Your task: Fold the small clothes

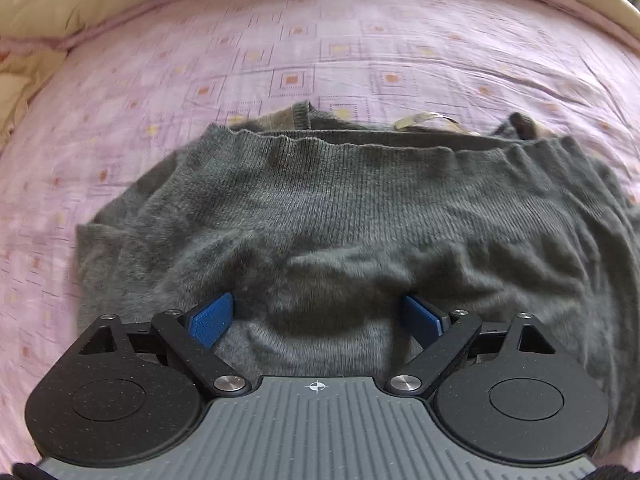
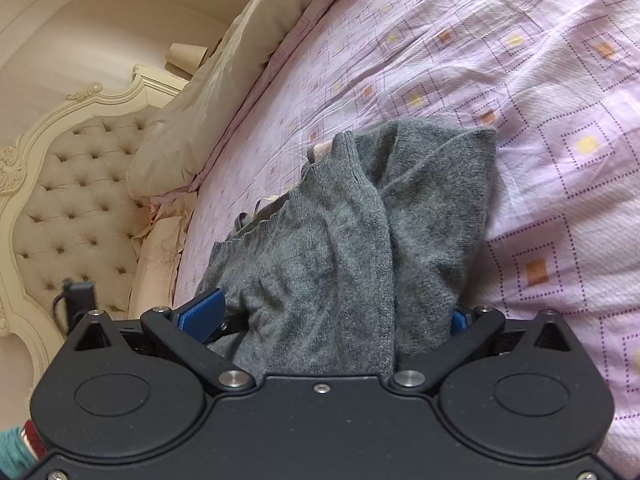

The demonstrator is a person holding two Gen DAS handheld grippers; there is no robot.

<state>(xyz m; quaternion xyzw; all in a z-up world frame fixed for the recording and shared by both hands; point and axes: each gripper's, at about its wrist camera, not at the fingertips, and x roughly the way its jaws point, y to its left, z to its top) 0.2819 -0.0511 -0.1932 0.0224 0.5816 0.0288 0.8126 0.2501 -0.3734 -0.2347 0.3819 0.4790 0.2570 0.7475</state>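
Grey knit made up the one garment we counted, a small sweater (image 1: 360,208) lying on the pink patterned bedsheet (image 1: 160,80). In the left wrist view its long axis ran side to side across the bed, and its ribbed hem edge (image 1: 360,142) faced away from us, with a cuff (image 1: 302,114) poking out beyond it. We held the left gripper (image 1: 318,320) low over the near edge of the sweater, its two blue pads (image 1: 212,318) spread wide with fabric lying between them; whether the pads touched the knit we could not tell.

In the right wrist view the same sweater (image 2: 360,232) was bunched lengthwise, pointing up and away from the camera towards the sheet (image 2: 540,100). Our right gripper (image 2: 328,316) also had its two fingers spread, with a thick fold of knit filling the gap, and the right pad (image 2: 460,318) was mostly hidden behind the cloth. To the left we saw one beige pillow (image 2: 208,92) and one tufted cream headboard (image 2: 72,200).
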